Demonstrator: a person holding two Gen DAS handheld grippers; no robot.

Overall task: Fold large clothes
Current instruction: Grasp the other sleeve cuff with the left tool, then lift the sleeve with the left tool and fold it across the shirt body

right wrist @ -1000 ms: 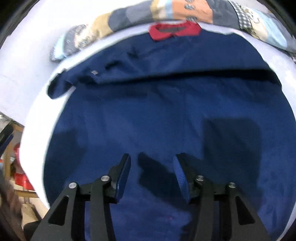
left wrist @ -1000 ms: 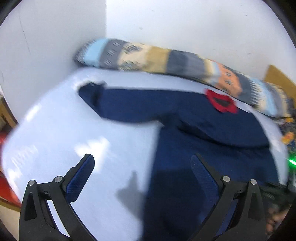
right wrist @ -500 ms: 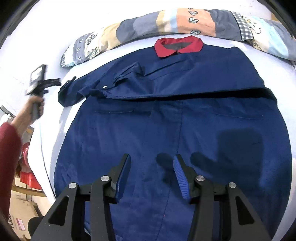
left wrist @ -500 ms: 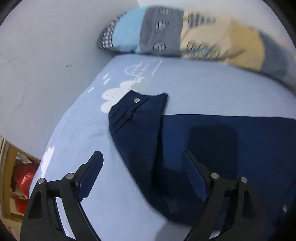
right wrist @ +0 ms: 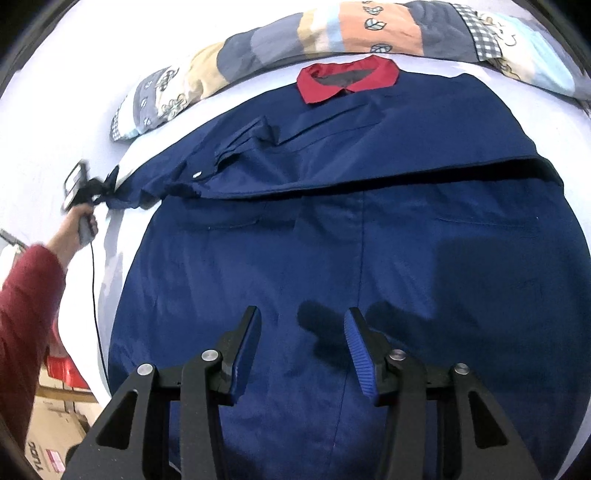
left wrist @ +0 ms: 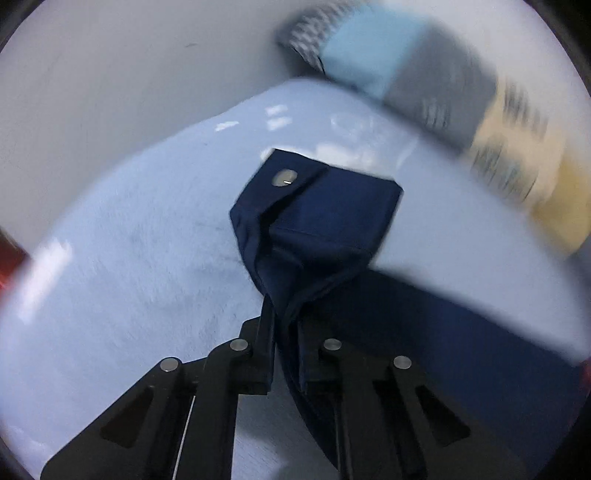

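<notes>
Two grippers are working: the left gripper (left wrist: 286, 332) is closing on the sleeve (left wrist: 317, 221) at nine o'clock. The right gripper (right wrist: 302, 343) is hovering half-open, empty, over the coat (right wrist: 332, 240). Next, I'd judge, the sleeve needs carrying across.

Pale blue bed sheet (right wrist: 110, 258) below right gripper (right wrist: 303, 347); navy coat (right wrist: 332, 240) spread flat ahead of it, patchwork quilt (right wrist: 332, 33) beyond coat's collar.

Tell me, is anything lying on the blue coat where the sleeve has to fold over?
Nothing visible. The left tool is closing on the sleeve cuff, and the coat body lies bare. The right tool hovers open above the coat's lower part.
</notes>
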